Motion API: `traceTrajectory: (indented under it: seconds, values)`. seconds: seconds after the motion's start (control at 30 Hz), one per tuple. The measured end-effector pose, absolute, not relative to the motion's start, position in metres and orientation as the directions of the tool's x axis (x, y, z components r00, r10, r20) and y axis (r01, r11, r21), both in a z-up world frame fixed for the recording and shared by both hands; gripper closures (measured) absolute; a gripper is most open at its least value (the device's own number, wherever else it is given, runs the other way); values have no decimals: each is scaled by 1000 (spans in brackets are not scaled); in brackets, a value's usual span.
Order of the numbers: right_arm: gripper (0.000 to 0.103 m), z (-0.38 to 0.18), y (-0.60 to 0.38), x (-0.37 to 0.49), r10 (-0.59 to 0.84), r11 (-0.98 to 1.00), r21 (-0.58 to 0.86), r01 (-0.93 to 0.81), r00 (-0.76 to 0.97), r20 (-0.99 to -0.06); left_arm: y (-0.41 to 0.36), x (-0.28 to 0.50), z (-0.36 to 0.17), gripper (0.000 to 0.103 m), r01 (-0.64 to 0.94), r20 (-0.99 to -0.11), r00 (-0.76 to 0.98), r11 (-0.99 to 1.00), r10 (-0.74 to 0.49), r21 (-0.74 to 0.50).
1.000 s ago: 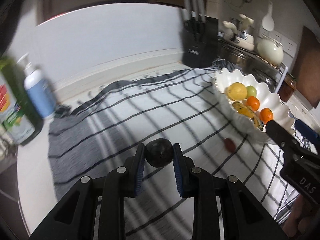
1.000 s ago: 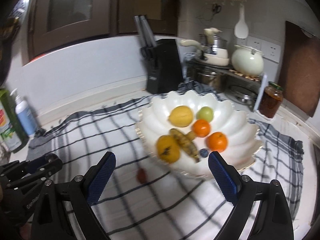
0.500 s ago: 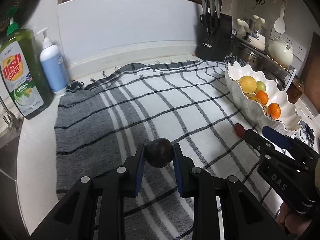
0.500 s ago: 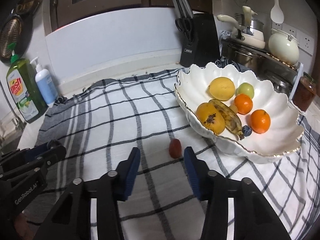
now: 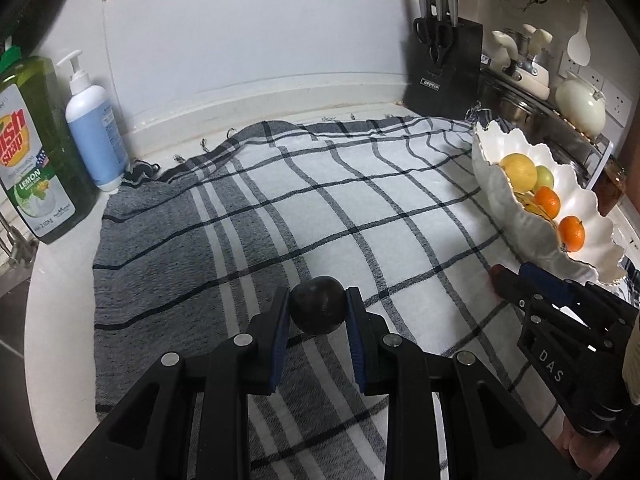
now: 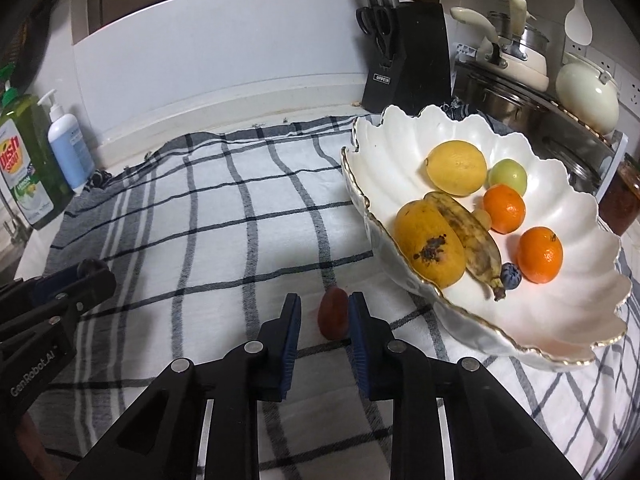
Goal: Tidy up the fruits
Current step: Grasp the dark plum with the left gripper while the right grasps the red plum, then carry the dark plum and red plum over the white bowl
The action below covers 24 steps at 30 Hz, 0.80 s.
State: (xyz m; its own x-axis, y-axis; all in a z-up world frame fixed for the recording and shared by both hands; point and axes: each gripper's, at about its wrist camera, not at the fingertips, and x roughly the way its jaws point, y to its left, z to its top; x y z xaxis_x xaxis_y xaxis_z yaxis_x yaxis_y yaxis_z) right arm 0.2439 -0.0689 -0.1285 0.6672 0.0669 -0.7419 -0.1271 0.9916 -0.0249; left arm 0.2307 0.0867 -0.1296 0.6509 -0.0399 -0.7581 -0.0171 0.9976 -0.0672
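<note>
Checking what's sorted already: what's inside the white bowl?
In the white bowl: lemon, green fruit, two oranges, mango, banana, blueberry. Anything beneath them is hidden.

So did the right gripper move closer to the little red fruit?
Yes. The right gripper dropped toward the cloth, away from the bowl, and now straddles the red fruit.

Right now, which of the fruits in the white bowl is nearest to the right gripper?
The spotted yellow mango, at the bowl's near rim beside the banana, is nearest the right gripper; the oranges, lemon and blueberry lie farther away.
</note>
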Motion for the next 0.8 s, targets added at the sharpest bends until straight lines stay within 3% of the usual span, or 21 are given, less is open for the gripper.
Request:
traceTrajectory:
  seconds: [0.37, 0.8]
  values:
    - [83, -146, -71, 259, 50, 990, -44, -133, 630, -775, 84, 242, -139, 76, -25, -771, 636, 998, -31, -61]
    - [83, -129, -72, 245, 53, 989, -54, -140, 661, -749, 82, 234, -131, 76, -19, -763, 645, 998, -36, -63]
